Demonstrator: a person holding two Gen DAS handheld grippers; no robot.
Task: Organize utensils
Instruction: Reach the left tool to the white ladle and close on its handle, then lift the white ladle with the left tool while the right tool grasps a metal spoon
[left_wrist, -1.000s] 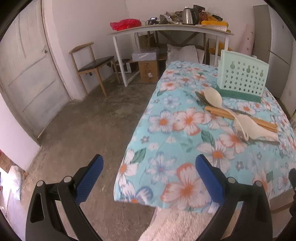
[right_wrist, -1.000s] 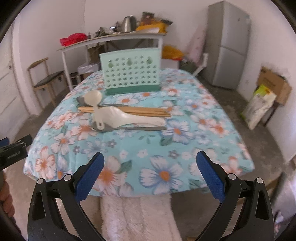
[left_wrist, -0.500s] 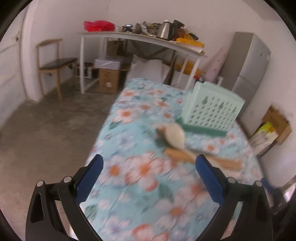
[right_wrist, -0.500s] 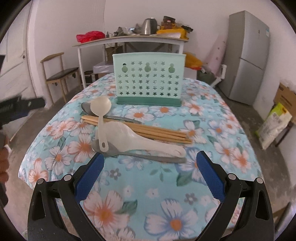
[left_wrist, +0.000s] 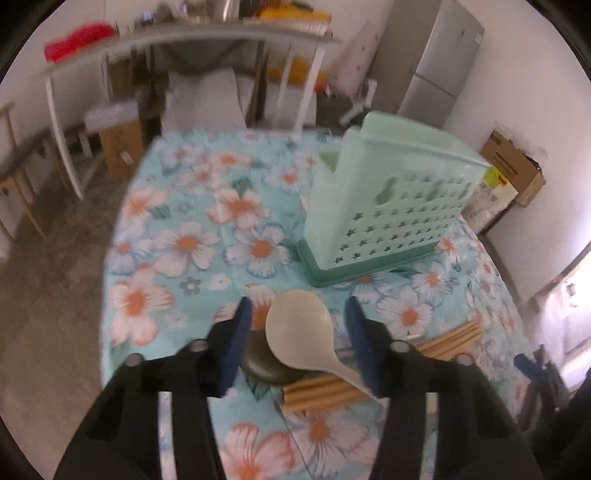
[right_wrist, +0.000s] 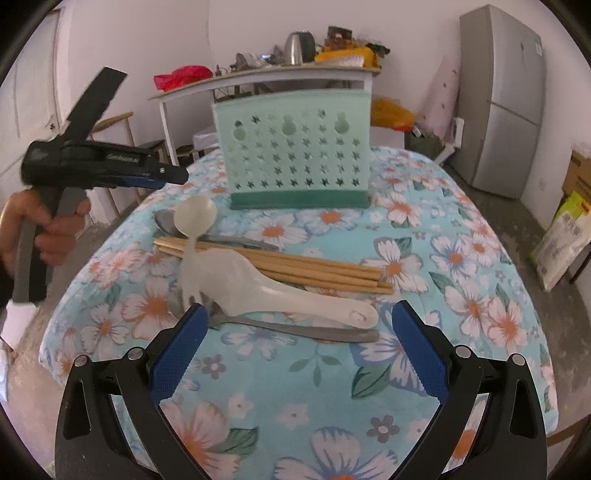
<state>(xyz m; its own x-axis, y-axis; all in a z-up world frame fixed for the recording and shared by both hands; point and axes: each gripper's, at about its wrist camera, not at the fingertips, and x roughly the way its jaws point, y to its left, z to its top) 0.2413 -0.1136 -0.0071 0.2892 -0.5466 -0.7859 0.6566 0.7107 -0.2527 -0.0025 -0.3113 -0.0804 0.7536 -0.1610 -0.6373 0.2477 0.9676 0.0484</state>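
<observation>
A pale spoon (left_wrist: 299, 332) lies across wooden chopsticks (left_wrist: 325, 391) and a dark metal spoon (left_wrist: 262, 362) on the floral table. My left gripper (left_wrist: 298, 314) hovers over its bowl with the jaws closing; the blue pads (left_wrist: 240, 332) stand clear of it on both sides. From the right wrist view this gripper (right_wrist: 177, 177) hangs above the pale spoon (right_wrist: 195, 218), held by a hand. My right gripper (right_wrist: 299, 314) is open near the front, just before a white rice paddle (right_wrist: 280, 291) and a grey metal spoon (right_wrist: 295, 328). The mint holder (right_wrist: 295, 147) stands upright behind the chopsticks (right_wrist: 295, 266).
The floral tablecloth (right_wrist: 461, 258) drops off at the left and front edges. A grey fridge (right_wrist: 506, 103) stands back right. A cluttered white side table (right_wrist: 266, 77) and a wooden chair (right_wrist: 122, 122) are behind. A cardboard box (left_wrist: 513, 166) and a bag (right_wrist: 565, 236) sit on the floor at right.
My left gripper swung from beside the table to over the pale spoon, tilted down, and its jaws narrowed. My right gripper came closer to the utensils.
</observation>
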